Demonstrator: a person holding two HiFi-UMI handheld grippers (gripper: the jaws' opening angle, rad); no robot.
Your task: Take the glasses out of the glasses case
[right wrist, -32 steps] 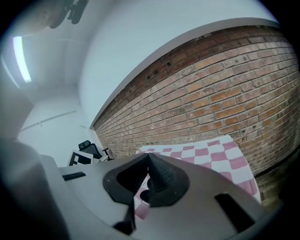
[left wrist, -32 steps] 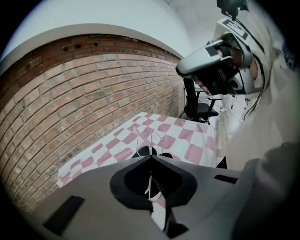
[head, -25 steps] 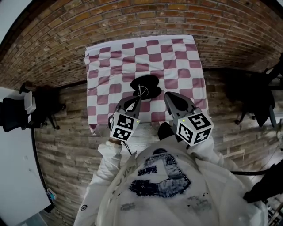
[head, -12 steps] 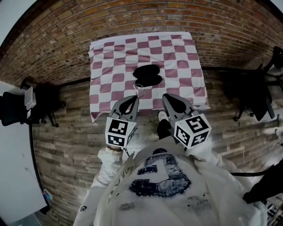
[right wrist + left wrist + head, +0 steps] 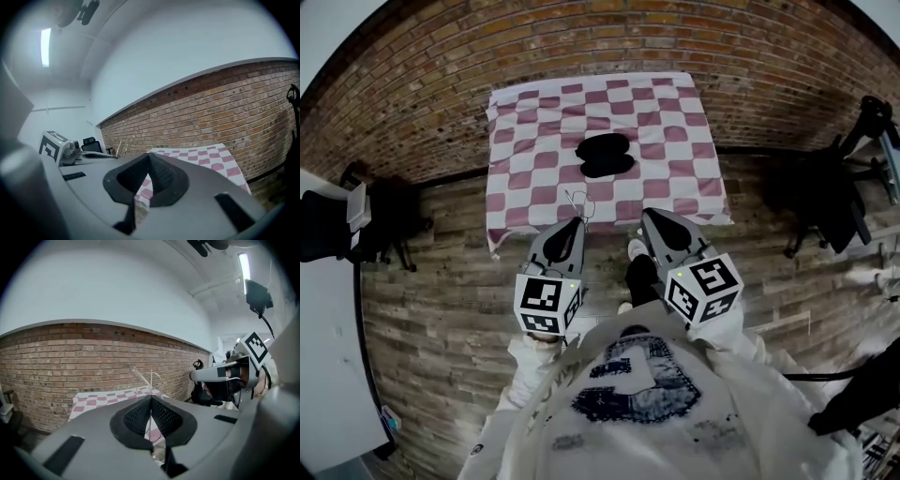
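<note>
The black glasses case (image 5: 605,156) lies open in the middle of the table under a pink-and-white checked cloth (image 5: 516,178). My left gripper (image 5: 577,221) hangs off the table's near edge, shut on thin wire-framed glasses (image 5: 579,202), clear of the case. In the left gripper view the wire frame (image 5: 151,378) sticks up from the closed jaws of the left gripper (image 5: 151,398). My right gripper (image 5: 649,216) is beside it, also off the near edge, shut with nothing in it. The right gripper view shows the right gripper (image 5: 149,155) with its pads meeting, and the glasses (image 5: 122,147) at the left.
Black office chairs stand at the left (image 5: 384,220) and right (image 5: 834,206) of the table. A white desk (image 5: 328,356) runs along the left edge. The person's dark shoe (image 5: 639,272) is on the wood-plank floor below the grippers.
Both grippers have drawn back from the table toward the person. The left one carried the glasses away from the case, past the near edge.
</note>
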